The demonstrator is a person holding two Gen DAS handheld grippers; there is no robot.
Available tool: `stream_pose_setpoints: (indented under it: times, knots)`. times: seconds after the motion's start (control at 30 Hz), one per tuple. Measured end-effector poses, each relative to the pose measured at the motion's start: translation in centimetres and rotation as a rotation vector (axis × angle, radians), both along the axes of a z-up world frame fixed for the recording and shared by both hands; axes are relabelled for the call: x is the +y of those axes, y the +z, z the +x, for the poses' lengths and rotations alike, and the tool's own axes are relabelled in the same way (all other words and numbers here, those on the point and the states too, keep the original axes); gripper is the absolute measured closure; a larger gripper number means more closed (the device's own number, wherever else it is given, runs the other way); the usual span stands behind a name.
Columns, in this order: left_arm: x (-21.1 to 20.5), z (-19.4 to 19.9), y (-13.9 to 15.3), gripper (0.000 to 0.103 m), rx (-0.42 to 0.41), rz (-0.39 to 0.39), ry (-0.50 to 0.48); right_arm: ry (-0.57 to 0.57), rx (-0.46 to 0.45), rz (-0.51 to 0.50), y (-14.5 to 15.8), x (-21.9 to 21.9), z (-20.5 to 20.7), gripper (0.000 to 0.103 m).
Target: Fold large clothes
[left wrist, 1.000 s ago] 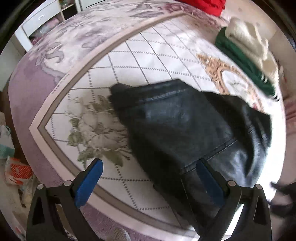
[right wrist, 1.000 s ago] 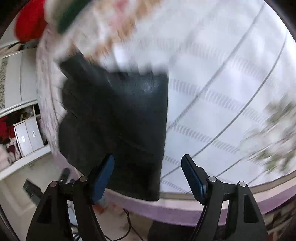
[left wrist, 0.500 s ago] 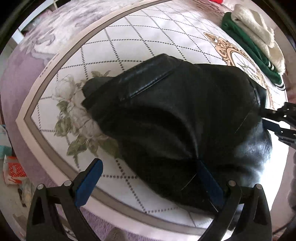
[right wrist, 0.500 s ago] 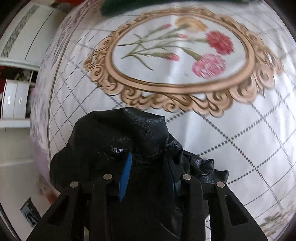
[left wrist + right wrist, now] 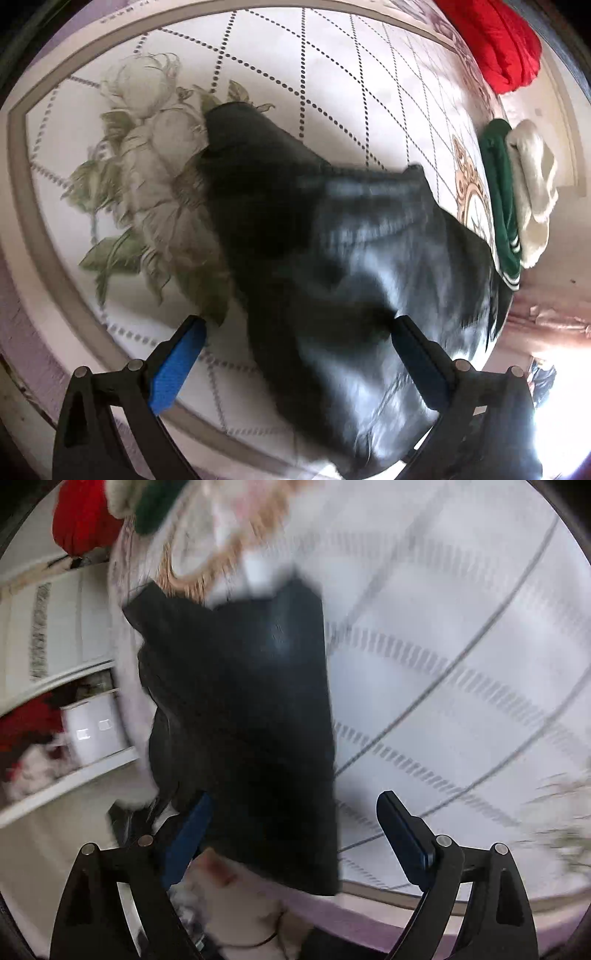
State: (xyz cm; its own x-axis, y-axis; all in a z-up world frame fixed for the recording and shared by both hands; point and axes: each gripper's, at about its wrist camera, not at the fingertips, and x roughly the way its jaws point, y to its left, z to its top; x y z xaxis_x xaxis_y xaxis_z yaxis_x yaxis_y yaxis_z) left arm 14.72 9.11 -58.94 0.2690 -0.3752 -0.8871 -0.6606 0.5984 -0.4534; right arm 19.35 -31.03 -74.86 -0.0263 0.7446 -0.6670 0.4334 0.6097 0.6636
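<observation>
**Kid:** Fingers first! How are your two grippers doing?

**Helper:** Your left gripper has its blue pads spread wide, and nothing is pinched. Your right gripper is opening up right now. The cloth lies past its pads, and the pads are not pressing on it.

**Kid:** Where is the black jacket?

**Helper:** It lies on the flower bedspread, close to the near edge. In the left view, one end points to the big grey rose and the other end comes down toward you. So the long way runs from the rose to the near edge.

**Kid:** Which hand is nearer?

**Helper:** Both are close. The jacket fills the space in front of your left pads. From the right gripper, the jacket sits ahead and to the left, with bare bedspread on the right.

**Kid:** What comes next?

**Helper:** I think you pick a new edge to fold. The pictures are blurry, so I can't tell where that edge is. The green and white clothes sit past the jacket, out of the way.
</observation>
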Motion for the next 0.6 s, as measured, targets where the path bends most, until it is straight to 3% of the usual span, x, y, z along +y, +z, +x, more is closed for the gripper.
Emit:
stream_pose_setpoints:
  times: [0.03, 0.1, 0.17, 0.23, 0.33, 0.4, 0.5, 0.6]
  knots:
    - [-0.1, 0.2, 0.2, 0.001, -0.008, 0.009, -0.003, -0.002, -0.004, 0.047, -1.2, 0.5, 0.2, 0.012]
    - [-0.4, 0.5, 0.7, 0.001, -0.014, 0.03, -0.029, -0.01, -0.023, 0.087, -2.3, 0.9, 1.4, 0.036]
    - [-0.7, 0.5, 1.0, 0.001, -0.02, 0.047, -0.047, 0.034, -0.029, 0.069, -2.3, 1.2, 3.8, 0.036]
    - [-0.8, 0.1, 0.7, 0.001, -0.025, 0.029, -0.046, 0.105, -0.111, 0.026, -0.9, 1.7, 6.5, 0.036]
    - [-1.0, -0.1, 0.0, 0.001, -0.039, 0.006, -0.028, 0.195, -0.175, -0.028, 0.5, 1.9, 9.8, 0.029]
    - [-1.1, 0.2, 0.0, 0.001, -0.07, 0.022, -0.023, 0.218, -0.179, -0.019, 0.2, 1.3, 11.4, 0.016]
    - [-1.4, 1.6, 0.0, 0.001, -0.114, 0.031, -0.013, 0.211, -0.141, 0.103, -1.6, 0.7, 12.3, 0.009]
    - [-2.4, 3.5, 0.2, 0.001, -0.166, 0.042, -0.017, 0.204, -0.124, 0.224, -2.4, 0.6, 12.9, 0.007]
